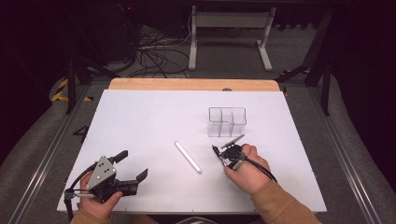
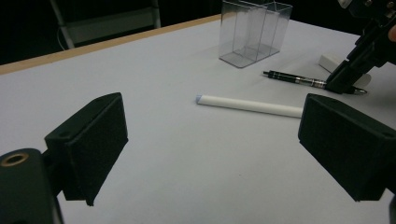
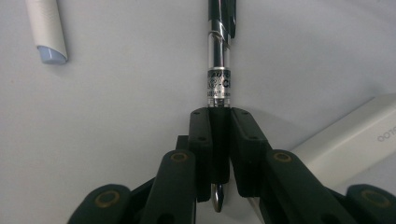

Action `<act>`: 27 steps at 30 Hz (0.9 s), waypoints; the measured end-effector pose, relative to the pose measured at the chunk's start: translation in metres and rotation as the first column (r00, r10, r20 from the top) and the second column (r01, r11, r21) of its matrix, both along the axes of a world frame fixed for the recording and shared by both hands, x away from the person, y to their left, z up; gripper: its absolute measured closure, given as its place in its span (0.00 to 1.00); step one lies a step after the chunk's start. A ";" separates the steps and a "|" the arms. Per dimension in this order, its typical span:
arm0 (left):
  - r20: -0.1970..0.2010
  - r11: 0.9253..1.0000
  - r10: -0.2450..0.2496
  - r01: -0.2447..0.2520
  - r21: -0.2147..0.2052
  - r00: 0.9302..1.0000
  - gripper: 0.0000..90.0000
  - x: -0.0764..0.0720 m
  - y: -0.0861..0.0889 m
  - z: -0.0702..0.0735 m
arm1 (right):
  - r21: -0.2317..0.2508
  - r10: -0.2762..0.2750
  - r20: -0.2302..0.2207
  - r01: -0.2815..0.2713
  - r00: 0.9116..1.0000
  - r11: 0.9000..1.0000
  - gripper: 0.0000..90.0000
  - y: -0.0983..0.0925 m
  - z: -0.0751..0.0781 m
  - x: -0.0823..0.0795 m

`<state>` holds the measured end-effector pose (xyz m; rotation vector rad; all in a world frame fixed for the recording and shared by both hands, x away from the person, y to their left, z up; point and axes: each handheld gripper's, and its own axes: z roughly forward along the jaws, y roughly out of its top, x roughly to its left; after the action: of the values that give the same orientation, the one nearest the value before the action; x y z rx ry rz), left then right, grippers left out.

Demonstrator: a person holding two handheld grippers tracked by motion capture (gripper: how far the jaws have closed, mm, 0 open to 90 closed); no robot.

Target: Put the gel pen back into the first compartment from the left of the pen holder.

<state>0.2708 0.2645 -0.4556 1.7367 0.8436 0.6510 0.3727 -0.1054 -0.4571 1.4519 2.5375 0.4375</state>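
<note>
Two grippers: right one working, left one idle.
Right gripper (image 3: 219, 135): jaws clamped on the pen (image 3: 219, 56), gripping its lower barrel; the tip pokes out behind the pads.
Pen place: lying flat on the table (image 1: 140, 121), lower right of centre in the high view, just below the clear box (image 1: 227, 122); in the left gripper view it sits right of centre, upper half.
Left gripper (image 1: 133, 170): jaws wide apart, nothing between them, lower left of the high view.
Step, as I judge it: pick the pen up, likely for the box.
Do it well: grip is square on the barrel and centred, so lift straight up first; keep it clear of the white tube (image 1: 187, 157) to its left and the white block (image 3: 345, 140) at lower right in the right gripper view; tilt upright only once clear.
Right hand (image 1: 247, 168): low over the table, wrist from bottom right, gripper pointing up-left.
Left hand (image 1: 95, 196): low at the bottom edge, gripper level, pointing right.
</note>
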 end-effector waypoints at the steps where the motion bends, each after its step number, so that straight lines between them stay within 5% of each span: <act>1: -0.001 1.000 -0.005 0.005 -0.001 1.000 0.10 0.000 0.000 0.000 | 0.000 0.000 0.000 0.000 1.000 1.000 0.89 0.000 0.000 0.000; 9: -0.017 0.994 -0.106 0.107 0.039 0.994 0.11 0.007 -0.008 0.003 | 0.057 0.069 0.064 -0.073 0.996 0.996 0.89 -0.005 0.026 -0.007; 12: -0.008 0.993 -0.113 0.114 0.042 0.994 0.12 0.008 -0.009 0.006 | 0.065 0.091 0.092 -0.097 0.992 0.993 0.89 -0.008 0.039 -0.009; 22: -0.002 0.992 -0.109 0.109 0.059 0.994 0.15 0.008 -0.009 0.008 | 0.075 0.101 0.108 -0.109 0.989 0.991 0.89 -0.012 0.047 -0.010; 27: -0.002 0.989 -0.135 0.135 0.065 0.991 0.17 0.010 -0.012 0.012 | 0.082 0.201 0.133 -0.212 0.971 0.974 0.89 -0.010 0.055 -0.011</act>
<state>0.2805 0.2527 -0.4437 1.8339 0.7032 0.5956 0.3617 -0.1157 -0.4026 1.1524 2.6086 0.6679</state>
